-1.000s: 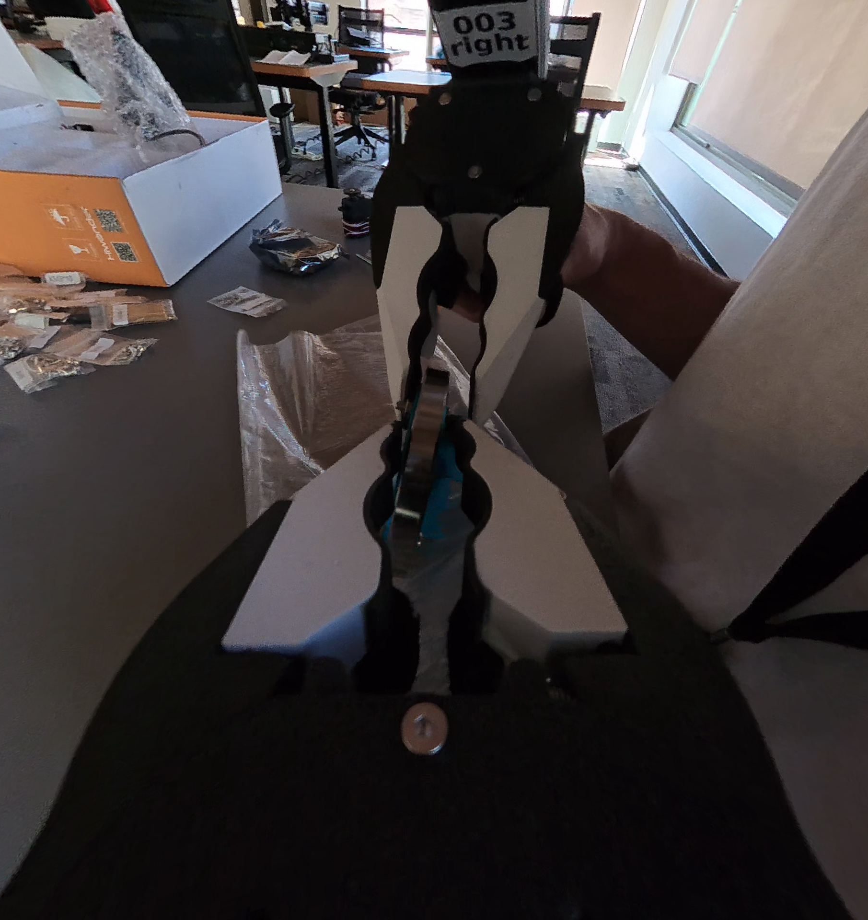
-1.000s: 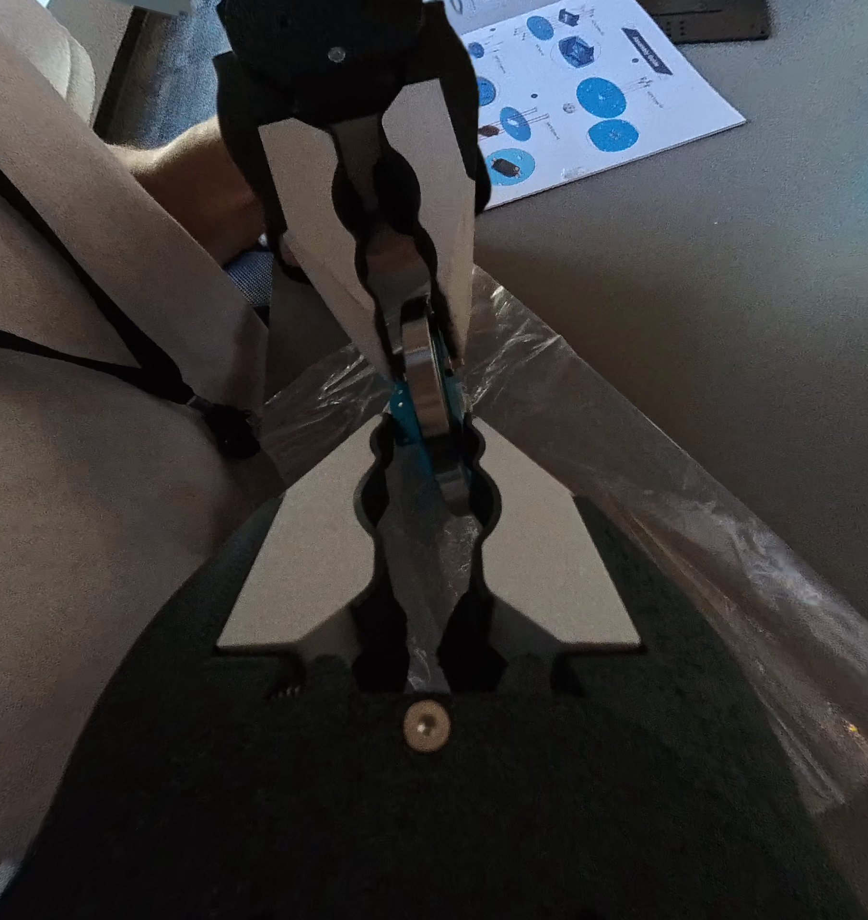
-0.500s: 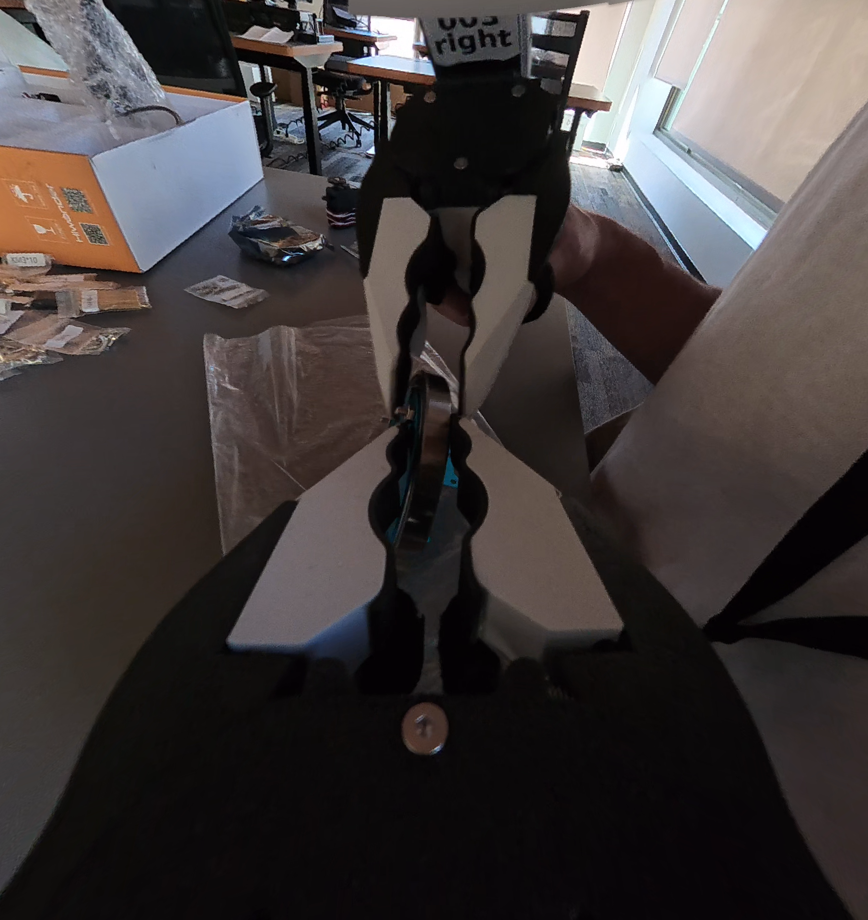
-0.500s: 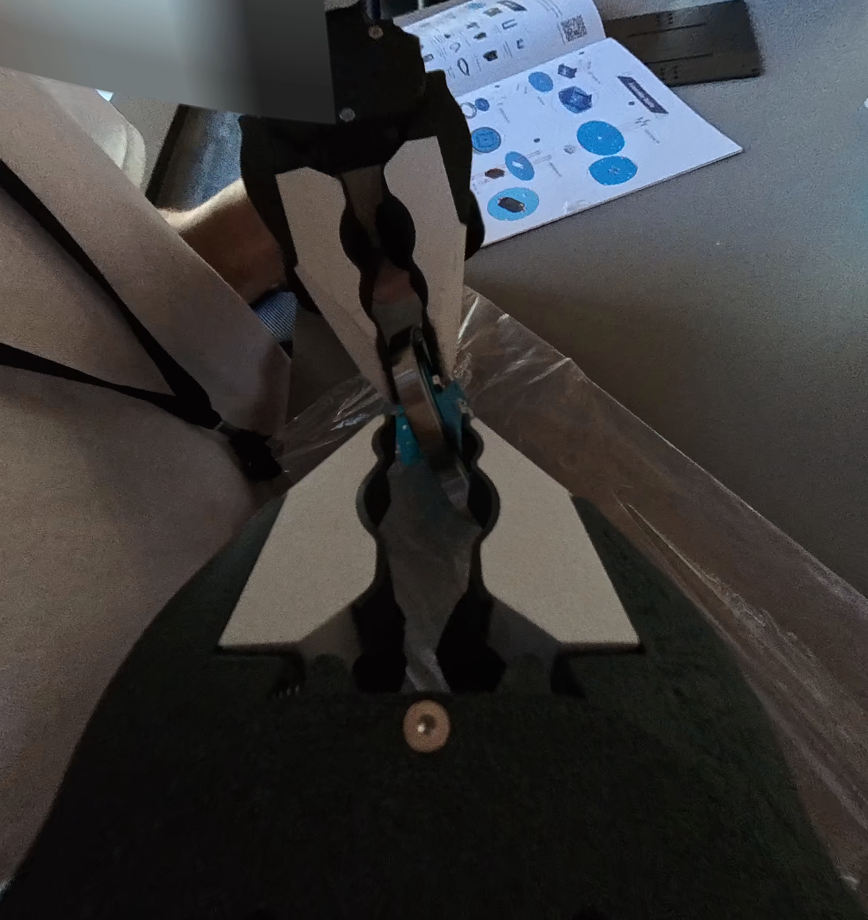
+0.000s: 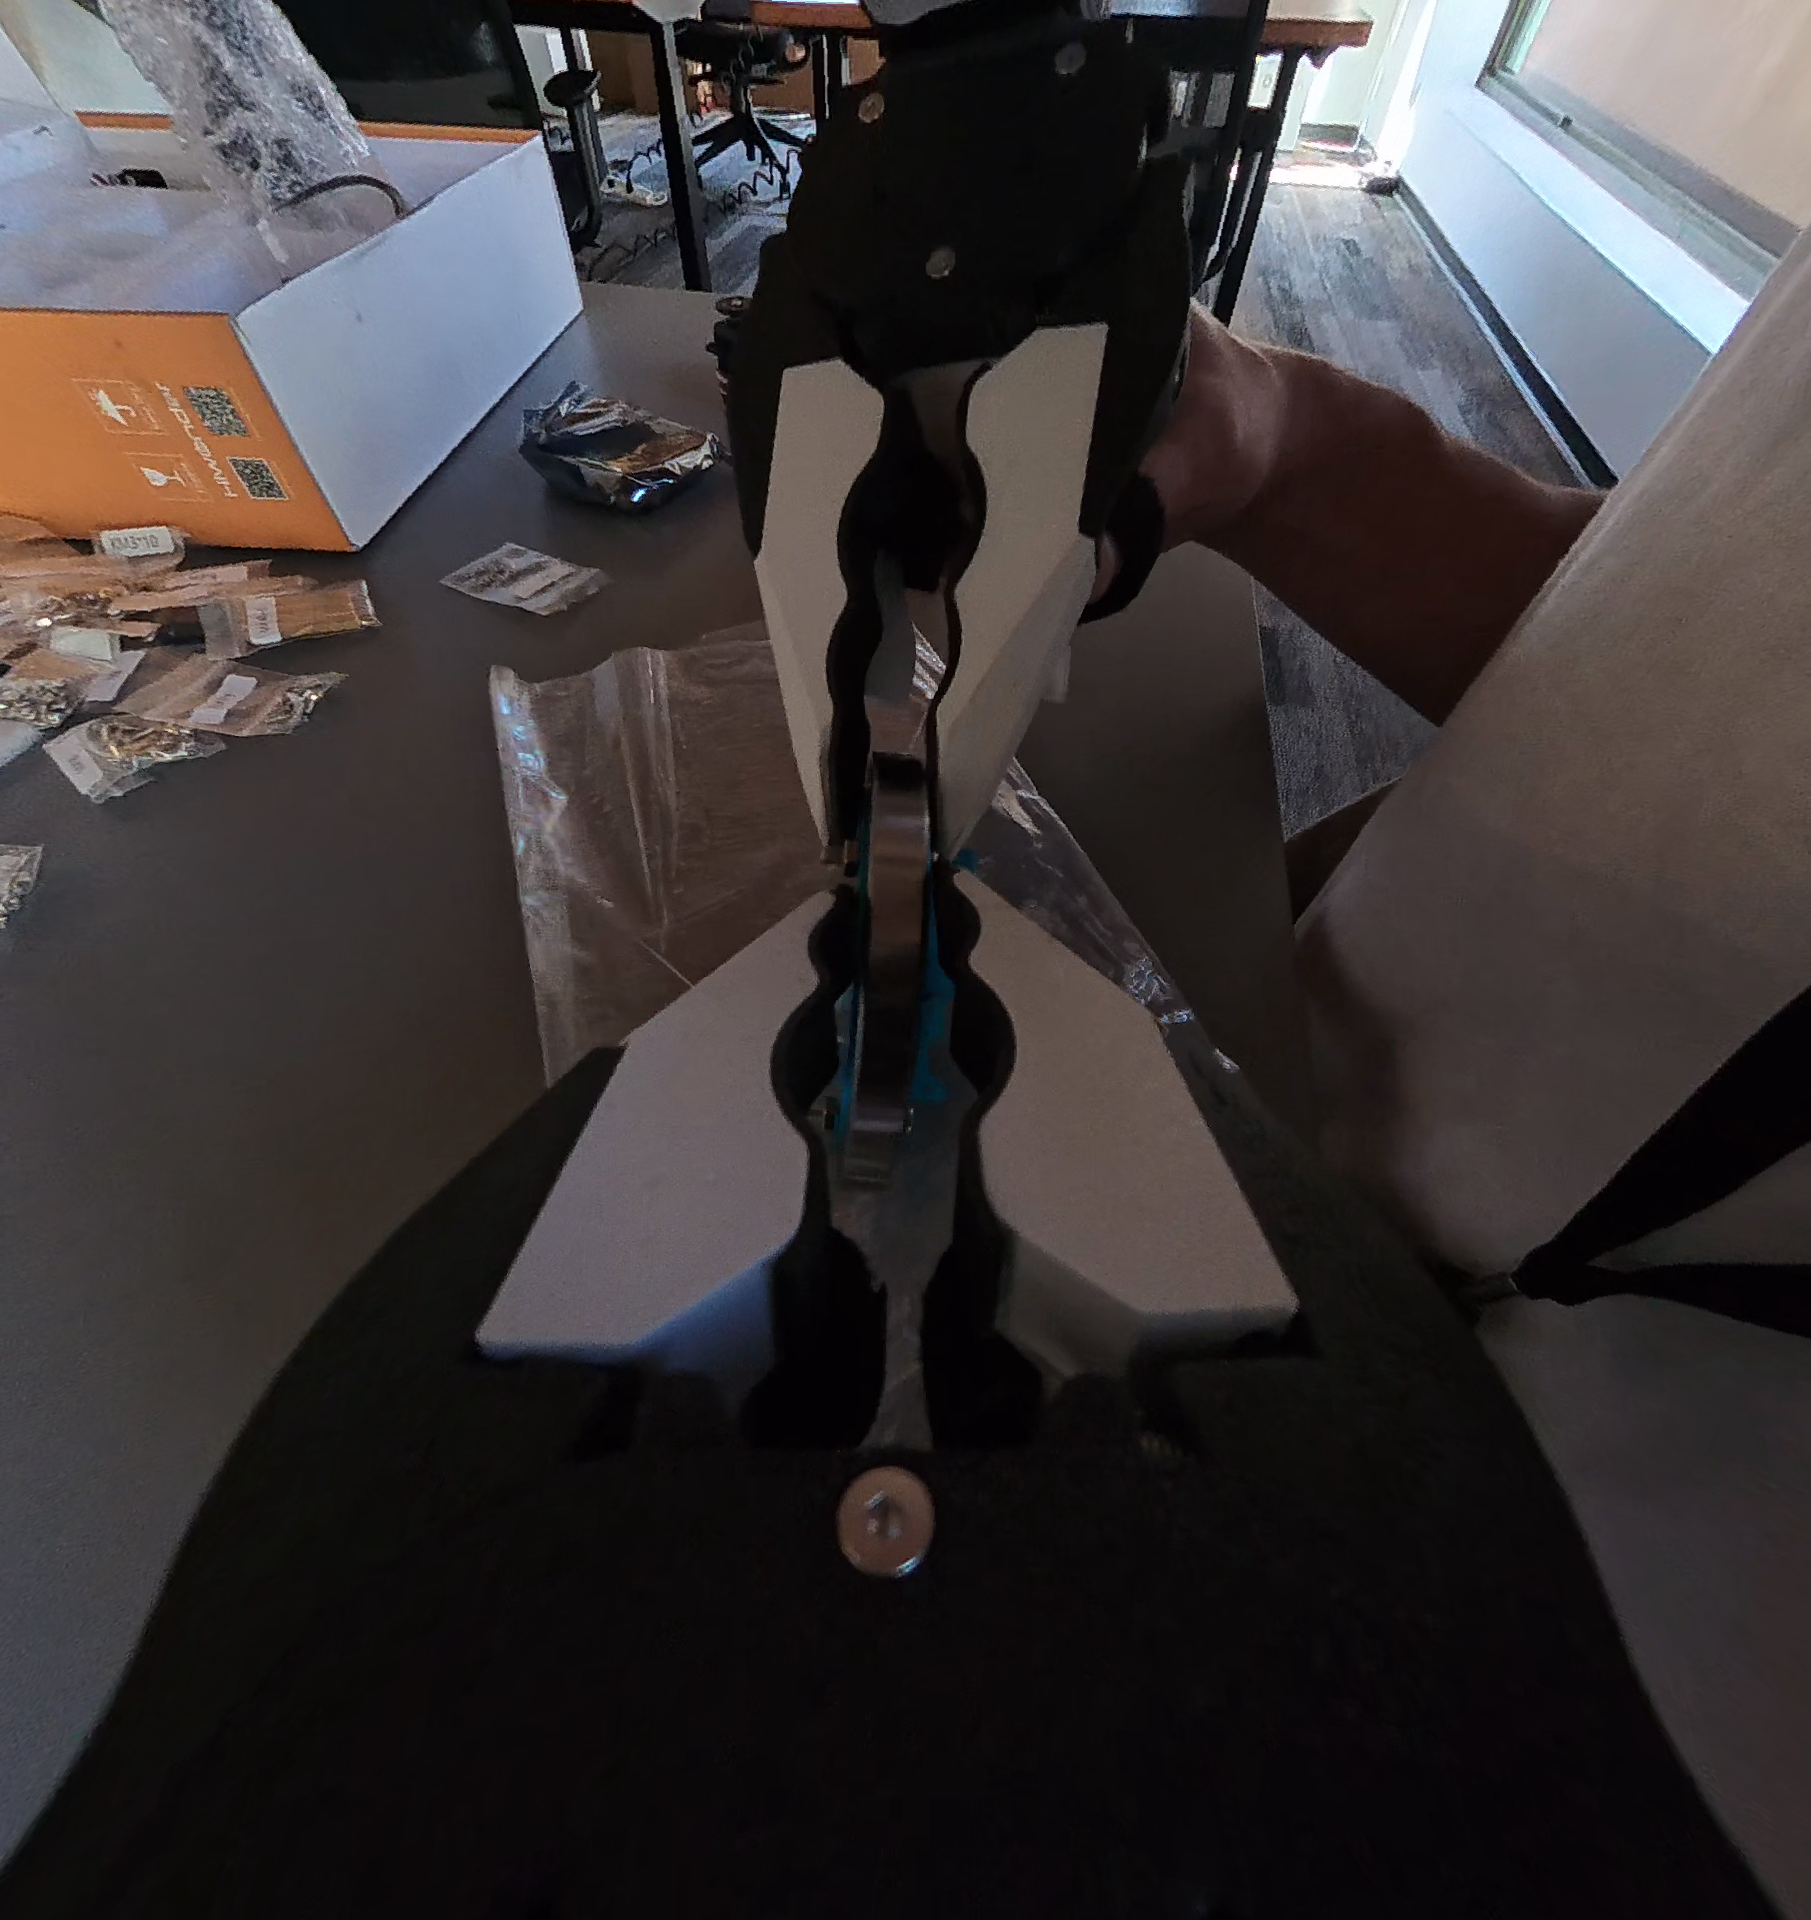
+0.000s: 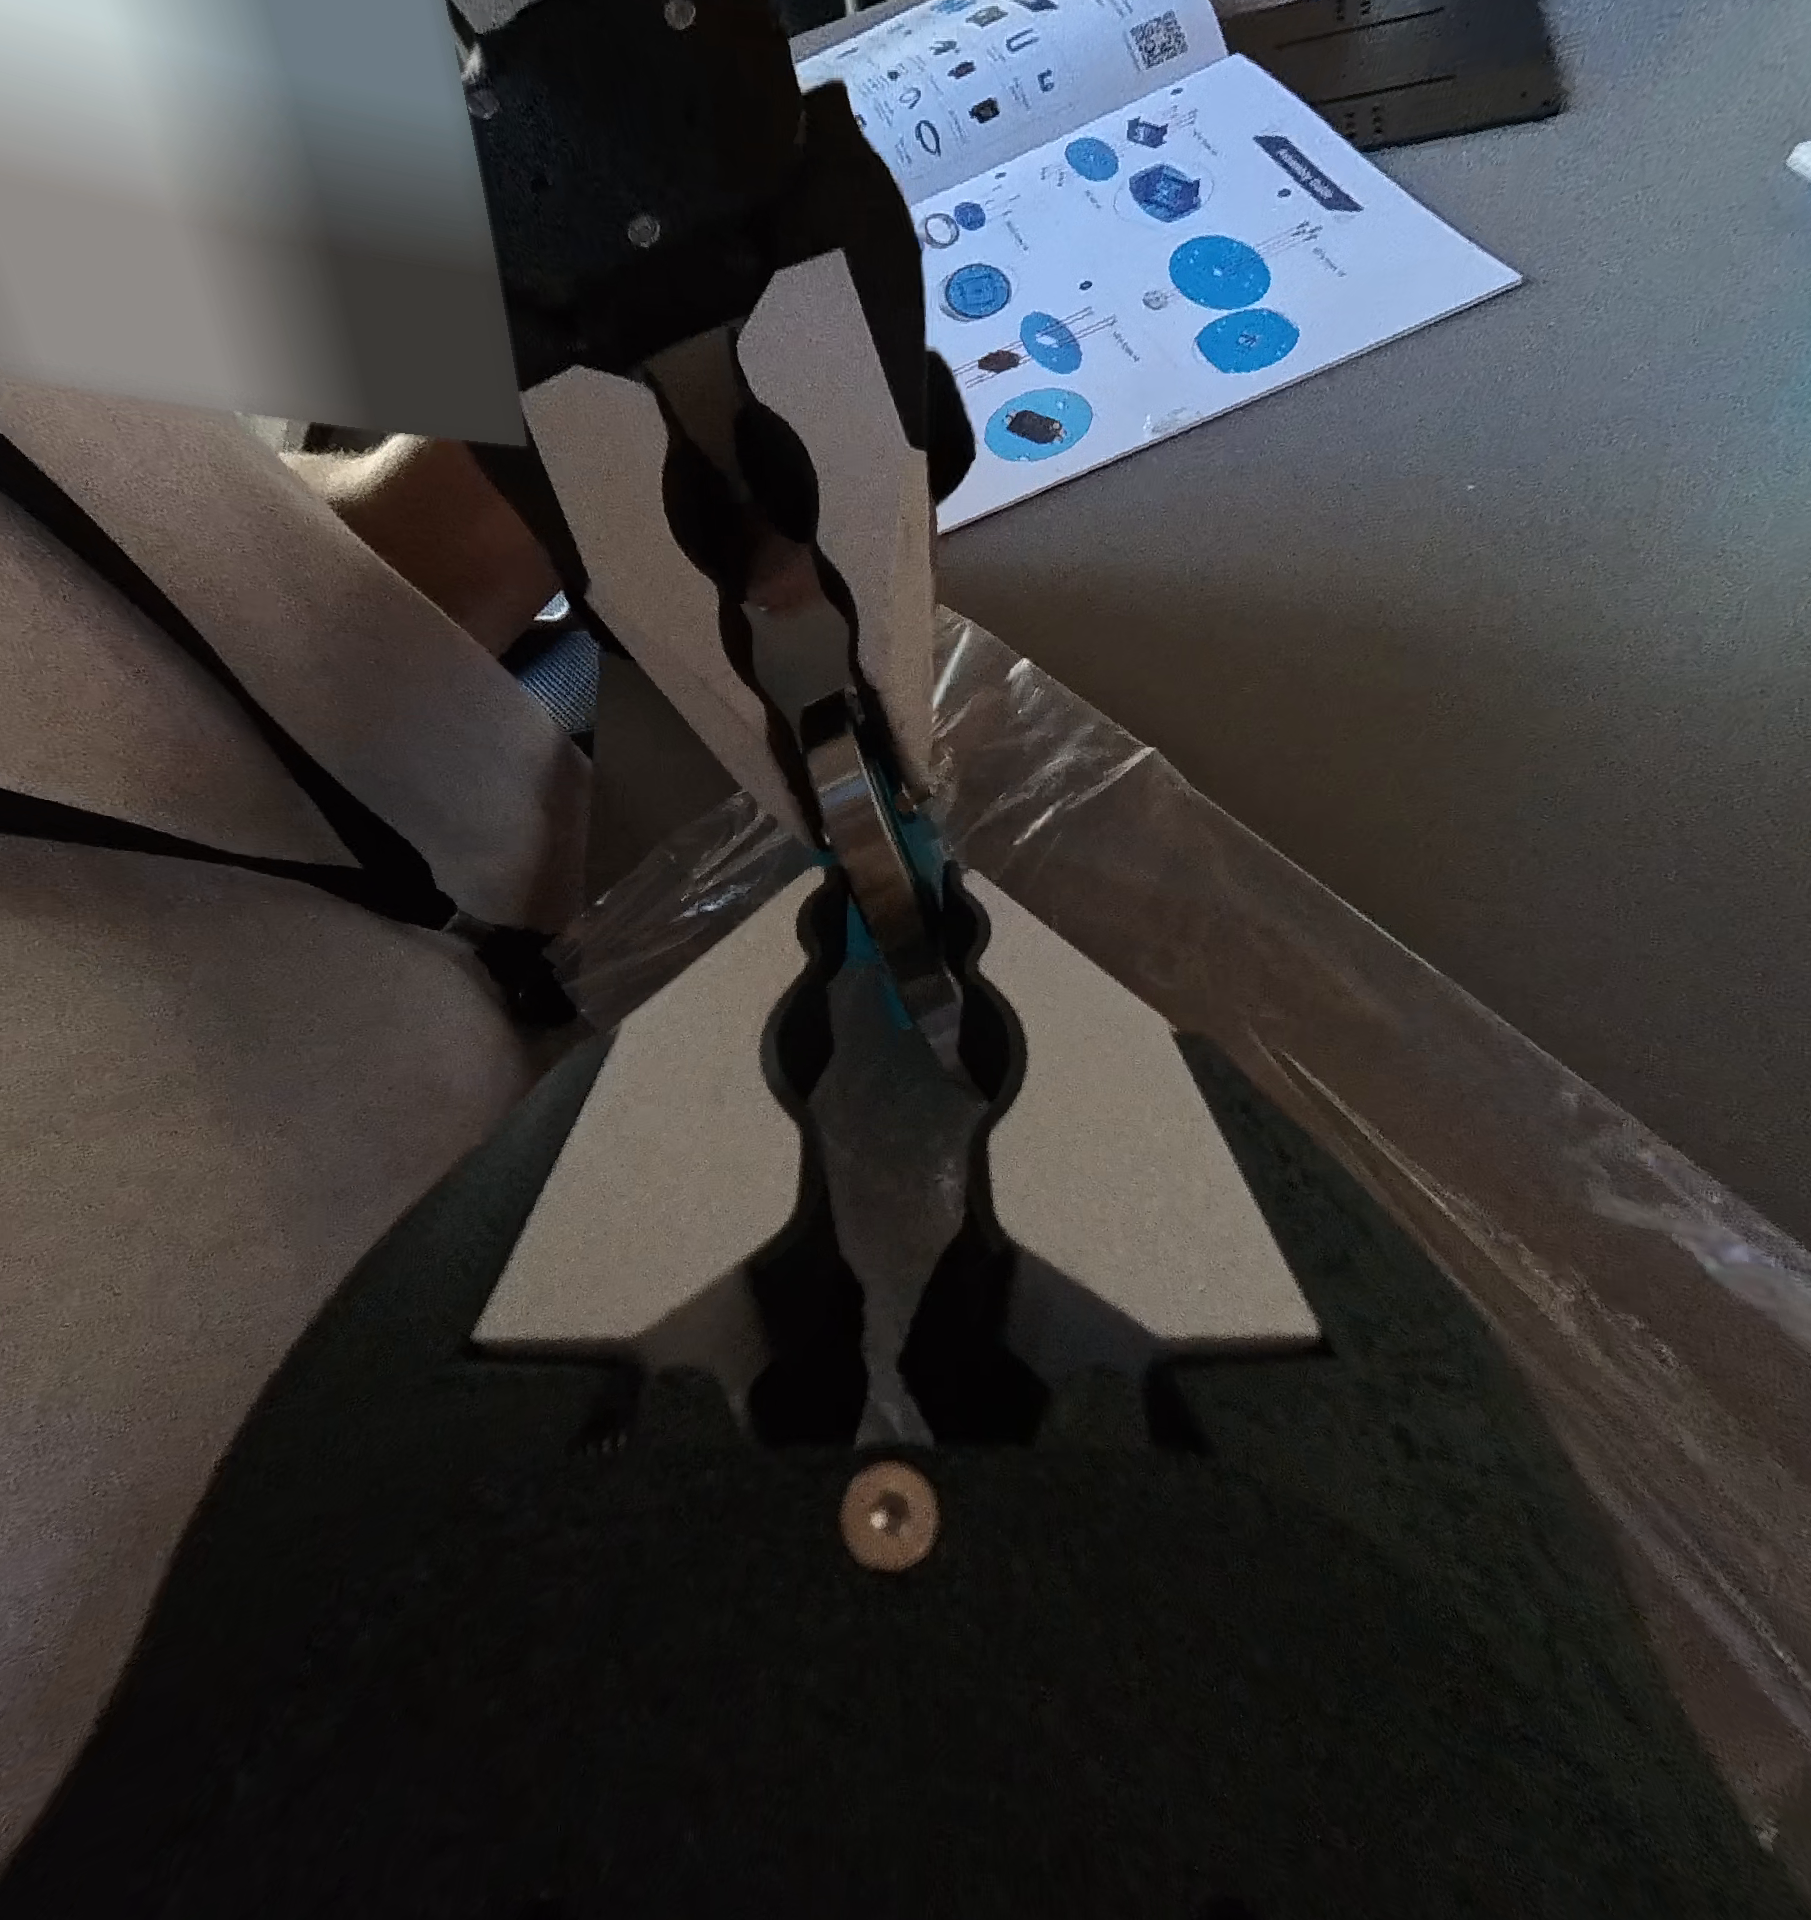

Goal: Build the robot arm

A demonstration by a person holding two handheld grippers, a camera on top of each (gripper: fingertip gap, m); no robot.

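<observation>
Between both grippers' tips, left gripper (image 5: pixel 885 904) and right gripper (image 6: pixel 885 914) each clamped a flat metal-and-blue disc (image 5: pixel 896 987); grips wanted keeping square

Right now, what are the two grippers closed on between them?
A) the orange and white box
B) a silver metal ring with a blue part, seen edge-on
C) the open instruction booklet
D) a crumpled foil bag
B: the left gripper and the right gripper each grip an opposite edge of the silver ring with the blue part, held above the clear plastic sheet.
</observation>
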